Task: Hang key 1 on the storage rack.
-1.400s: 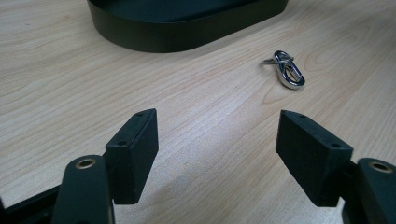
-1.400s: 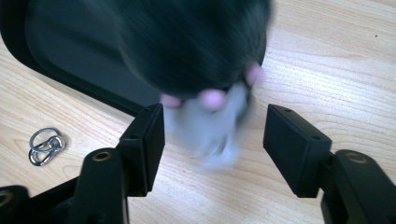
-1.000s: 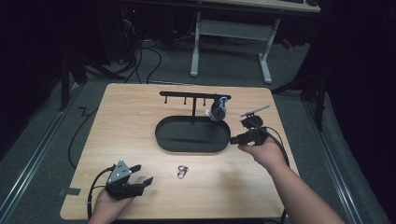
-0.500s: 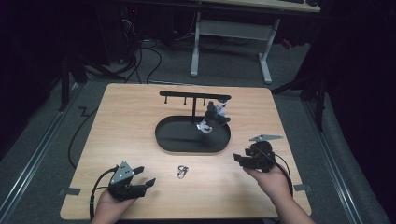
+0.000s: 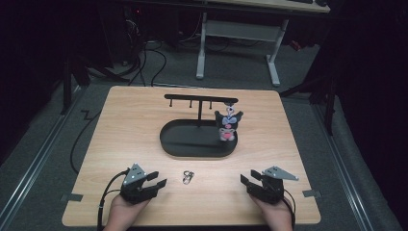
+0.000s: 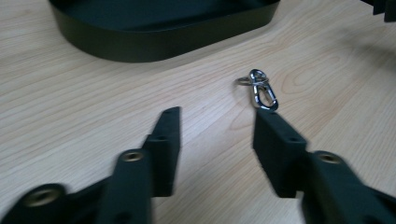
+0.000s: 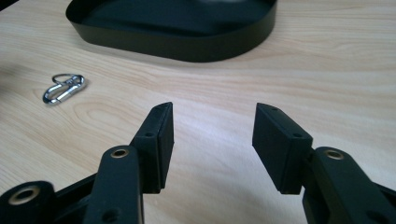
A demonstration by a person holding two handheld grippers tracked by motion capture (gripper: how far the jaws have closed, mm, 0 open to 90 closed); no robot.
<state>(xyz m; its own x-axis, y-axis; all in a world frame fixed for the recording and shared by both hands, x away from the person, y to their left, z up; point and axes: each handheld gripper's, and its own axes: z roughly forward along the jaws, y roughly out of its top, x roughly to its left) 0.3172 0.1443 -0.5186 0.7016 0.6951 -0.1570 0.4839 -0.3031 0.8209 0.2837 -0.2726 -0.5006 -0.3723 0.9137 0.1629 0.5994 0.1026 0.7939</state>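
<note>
A black oval tray (image 5: 192,144) is seen near the middle of a light wooden table (image 5: 125,125). From the tray's far side a thin black post rises to a horizontal hanging bar (image 5: 199,97) with short pegs beneath it. A small dark plush keychain figure (image 5: 227,124), with pointed ears and a pink patch low on its front, is hung from the bar's right end and is seen over the right part of the tray; whether it touches the tray floor cannot be told. The rest of the tray is seen bare.

A silver snap clasp with a ring (image 5: 187,177) is laid flat on the table, just in front of the tray's near wall and apart from it.

The left gripper (image 5: 153,184) is held low at the near left edge, with its jaws spread and nothing between them; in the left gripper view the clasp (image 6: 258,88) lies just beyond the tip of one jaw. The right gripper (image 5: 249,180) is held at the near right edge, likewise spread and empty, with the tray wall (image 7: 187,44) ahead of it and the clasp (image 7: 63,88) off to one side.
</note>
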